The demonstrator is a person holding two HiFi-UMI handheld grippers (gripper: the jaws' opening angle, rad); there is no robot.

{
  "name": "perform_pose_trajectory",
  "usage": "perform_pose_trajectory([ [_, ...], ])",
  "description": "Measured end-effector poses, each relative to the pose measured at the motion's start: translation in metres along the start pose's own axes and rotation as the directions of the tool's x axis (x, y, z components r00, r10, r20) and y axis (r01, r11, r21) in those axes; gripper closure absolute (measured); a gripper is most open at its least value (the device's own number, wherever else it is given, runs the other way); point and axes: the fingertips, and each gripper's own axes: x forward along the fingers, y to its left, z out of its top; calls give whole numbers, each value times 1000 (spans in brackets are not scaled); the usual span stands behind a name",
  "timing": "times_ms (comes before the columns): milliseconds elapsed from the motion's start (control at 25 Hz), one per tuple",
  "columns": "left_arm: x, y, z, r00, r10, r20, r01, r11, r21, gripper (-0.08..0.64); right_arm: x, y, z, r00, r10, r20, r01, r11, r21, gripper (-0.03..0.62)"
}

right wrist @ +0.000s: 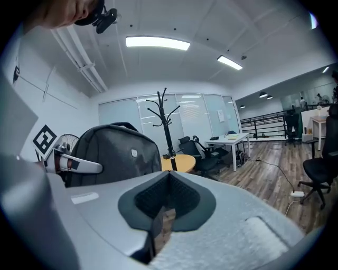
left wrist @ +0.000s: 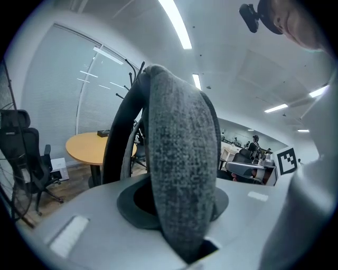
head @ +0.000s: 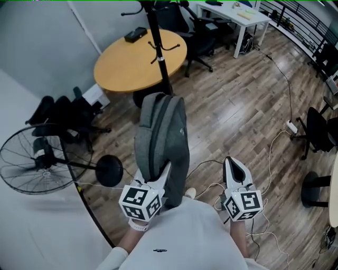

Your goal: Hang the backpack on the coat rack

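The grey backpack [head: 161, 137] hangs upright in the air in front of me. My left gripper [head: 160, 178] is shut on its lower end. In the left gripper view a grey fabric strap of the backpack [left wrist: 179, 174] runs up from between the jaws of that gripper [left wrist: 182, 224]. The black coat rack [head: 158, 47] stands just beyond the bag, by the round table; its hooks also show in the right gripper view [right wrist: 166, 121]. My right gripper [head: 231, 162] is shut and holds nothing, to the right of the backpack [right wrist: 113, 153] and apart from it.
A round wooden table [head: 127, 66] stands behind the rack's pole. A black floor fan [head: 37, 158] and office chairs [head: 66, 116] are at the left. A white desk [head: 235, 16] and more chairs are at the back right. Cables [head: 277, 142] trail over the wood floor.
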Motion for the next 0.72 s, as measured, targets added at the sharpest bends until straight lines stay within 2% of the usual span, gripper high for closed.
perform_pose_trajectory([
  [200,18,-11,-2,999,-38,-12,38,999,24,436,-5,-7,3,999,-20,35,20,1000,4,594],
  [320,31,-12,5,998,-61,-25,62,997,42,436,2,-8,5,999,-34,26,33,999,17,594],
  [520,56,0,15,995,-91,-46,92,996,16,436,21,-15,10,998,-64,6,63,997,35,594],
  [720,105,13,23,990,-121,-72,121,993,0,436,59,-38,17,996,-91,-19,92,995,32,594],
])
